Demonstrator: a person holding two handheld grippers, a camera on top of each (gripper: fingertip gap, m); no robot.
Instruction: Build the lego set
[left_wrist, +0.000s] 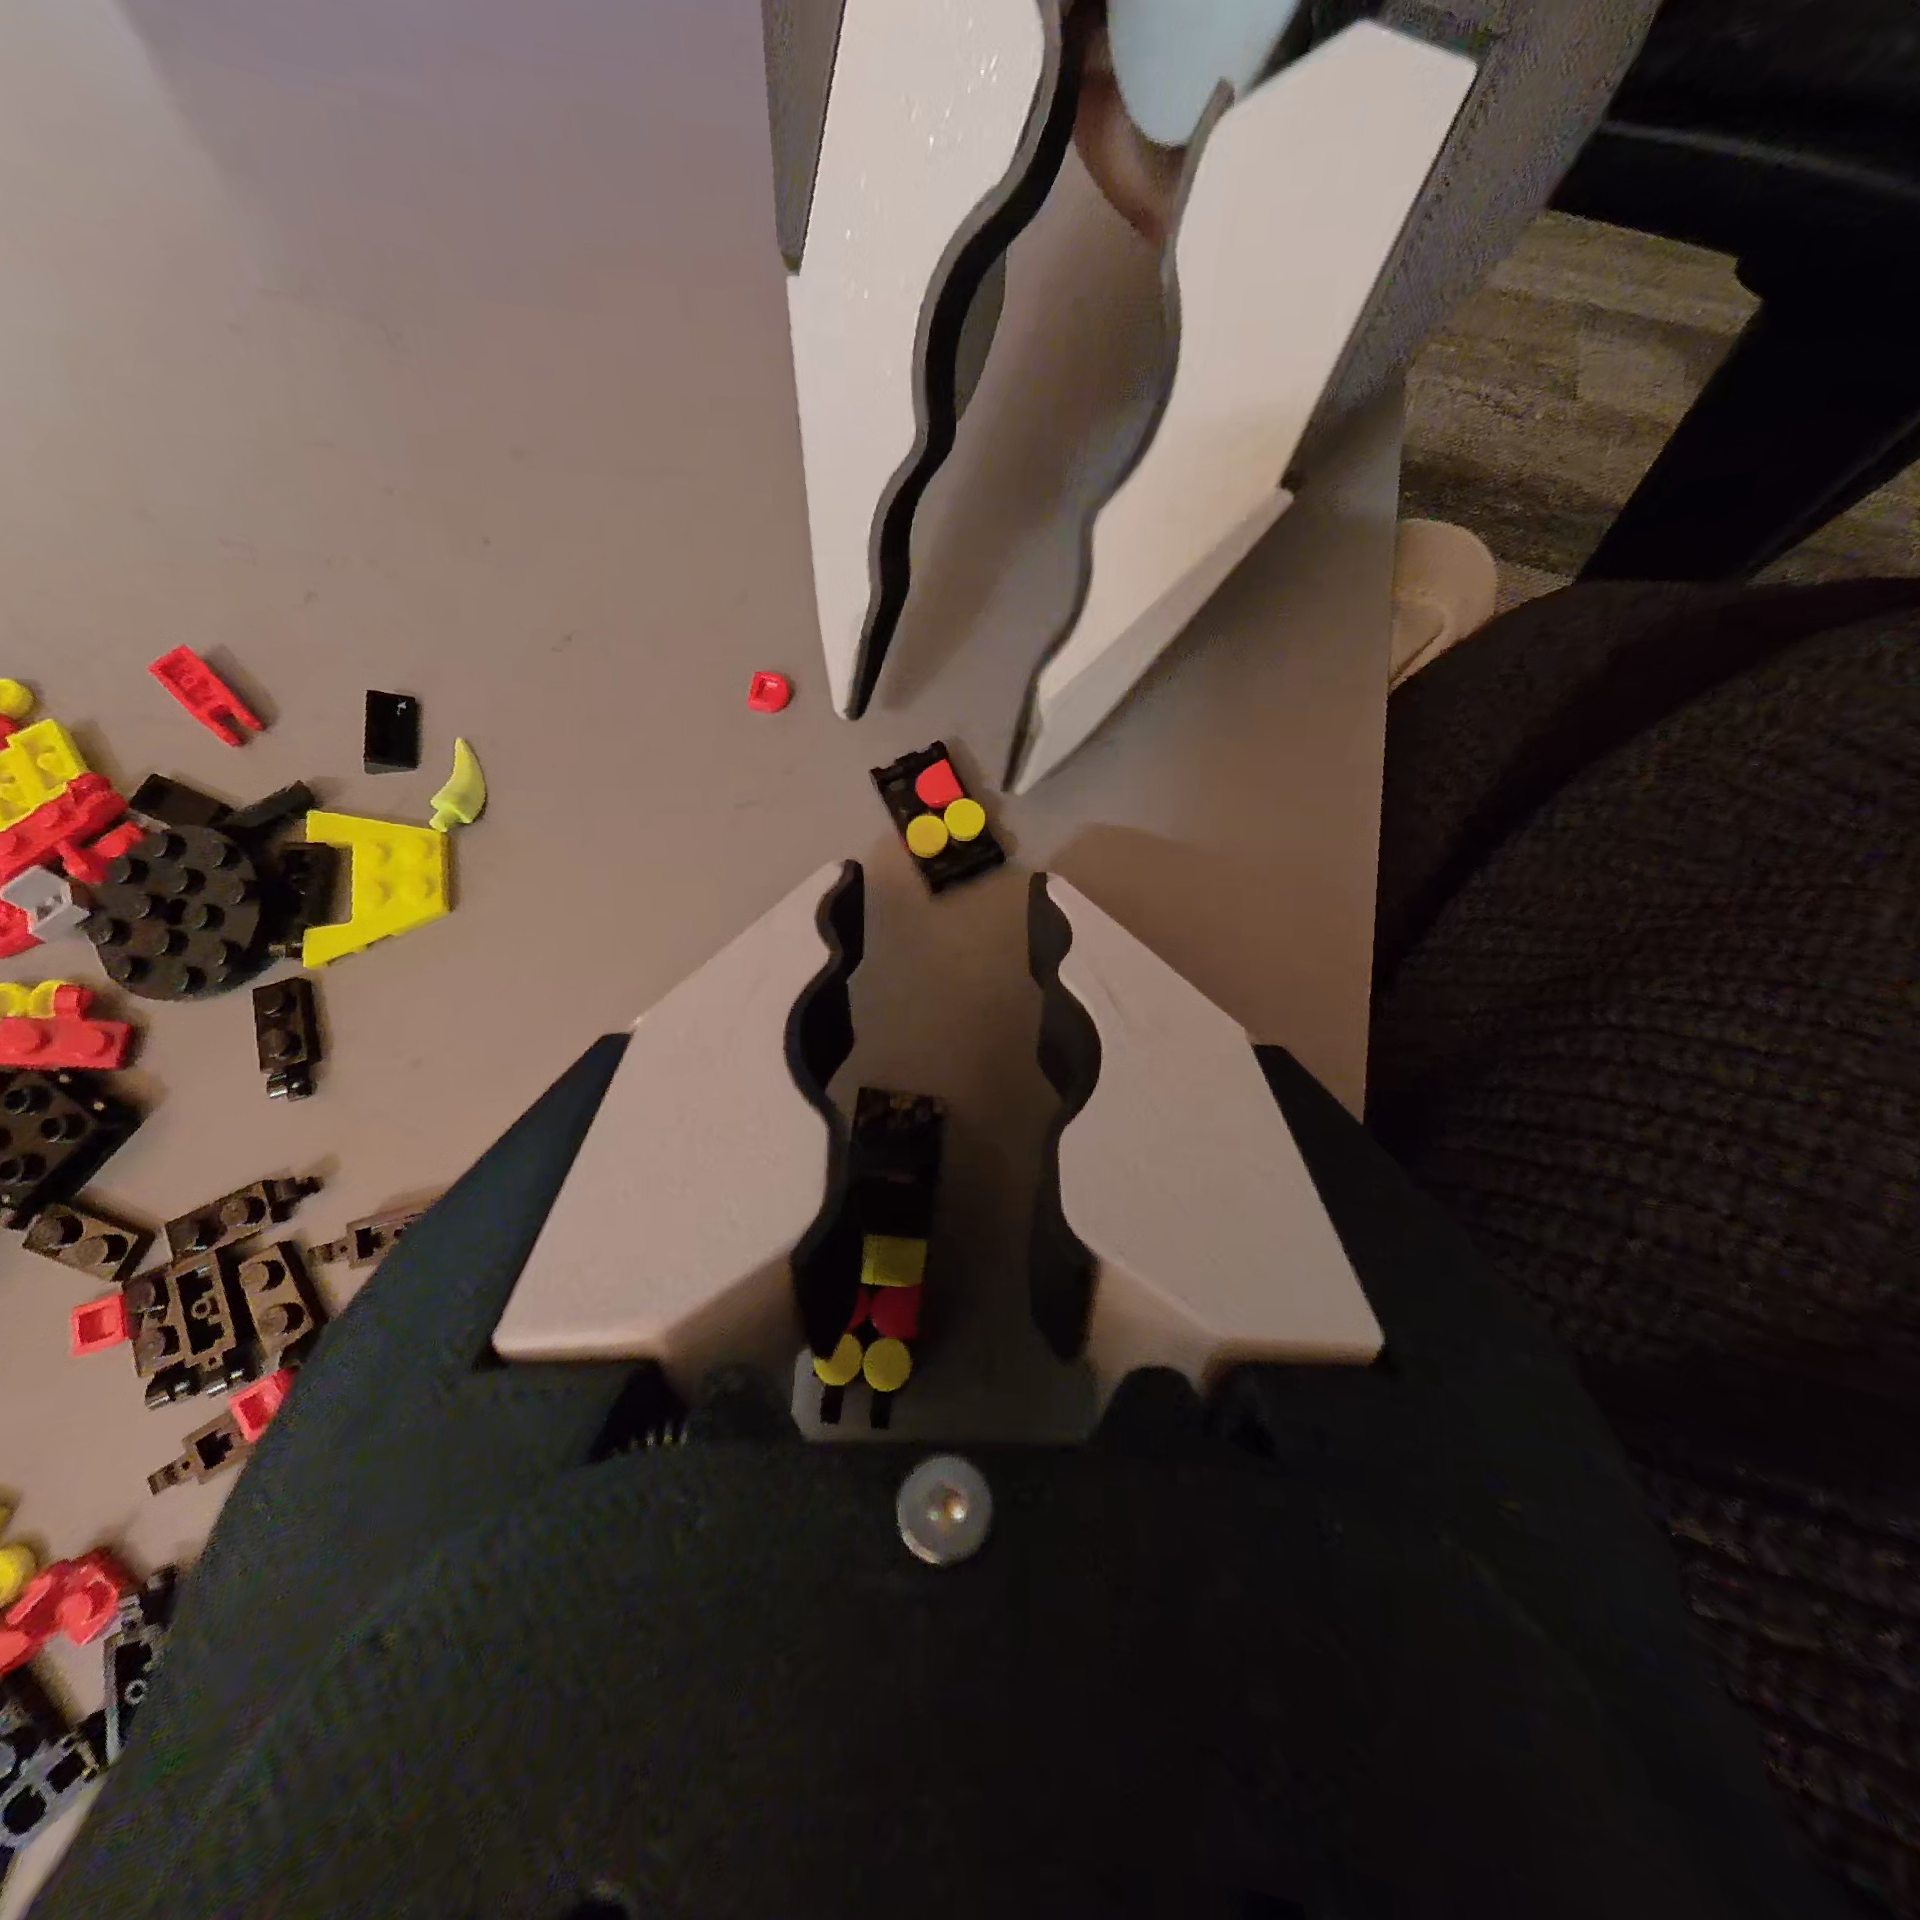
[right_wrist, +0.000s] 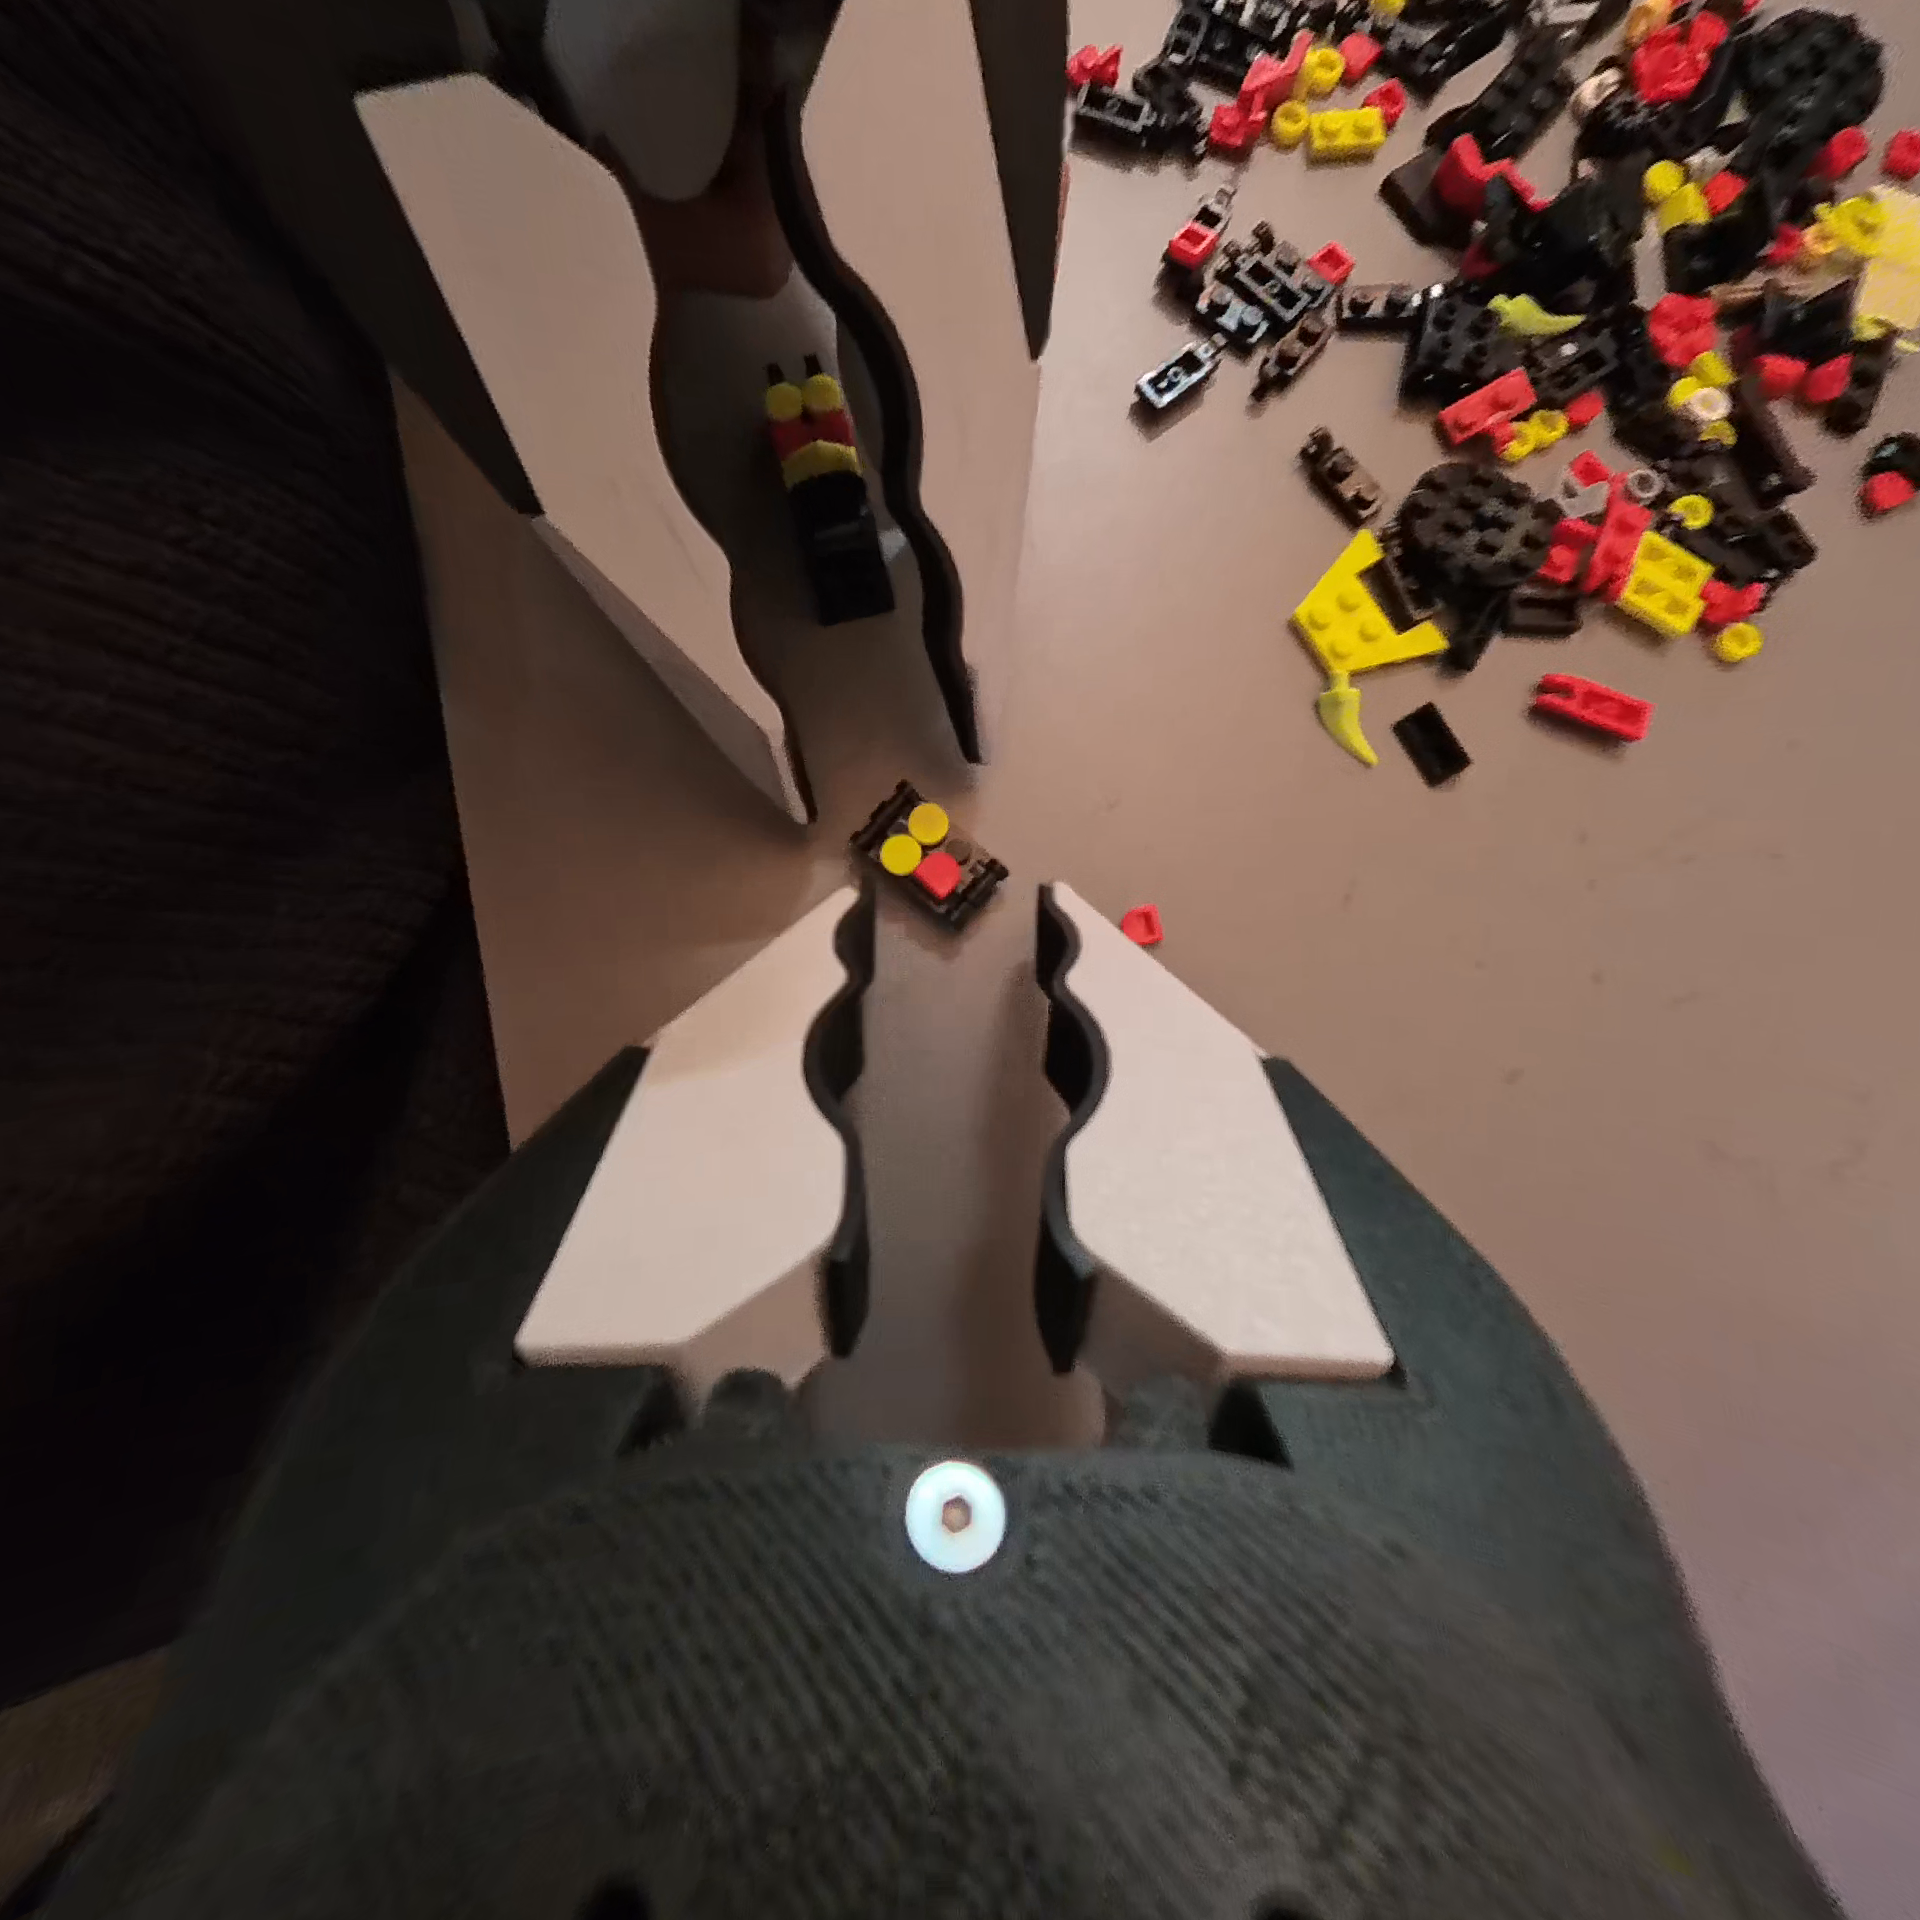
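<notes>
A small black plate with two yellow round tiles and one red tile (left_wrist: 938, 826) (right_wrist: 928, 854) lies on the table between the tips of both grippers. My left gripper (left_wrist: 945, 881) (right_wrist: 888, 784) is open, its tips just short of the plate. A longer black assembly with yellow and red tiles (left_wrist: 883, 1247) (right_wrist: 826, 488) lies deep between the left gripper's fingers, not pinched. My right gripper (right_wrist: 951, 902) (left_wrist: 935, 748) is open and empty, facing the left one across the plate.
A small red piece (left_wrist: 769, 691) (right_wrist: 1141, 923) lies beside the right gripper's tip. A pile of red, yellow and black pieces (left_wrist: 156, 904) (right_wrist: 1558, 312) spreads across the table, with a yellow wedge plate (left_wrist: 379, 883) (right_wrist: 1351, 618). The table edge (left_wrist: 1387, 831) and a person's dark clothing (left_wrist: 1662, 1039) are close. Left and right tips are no more than a few centimetres apart.
</notes>
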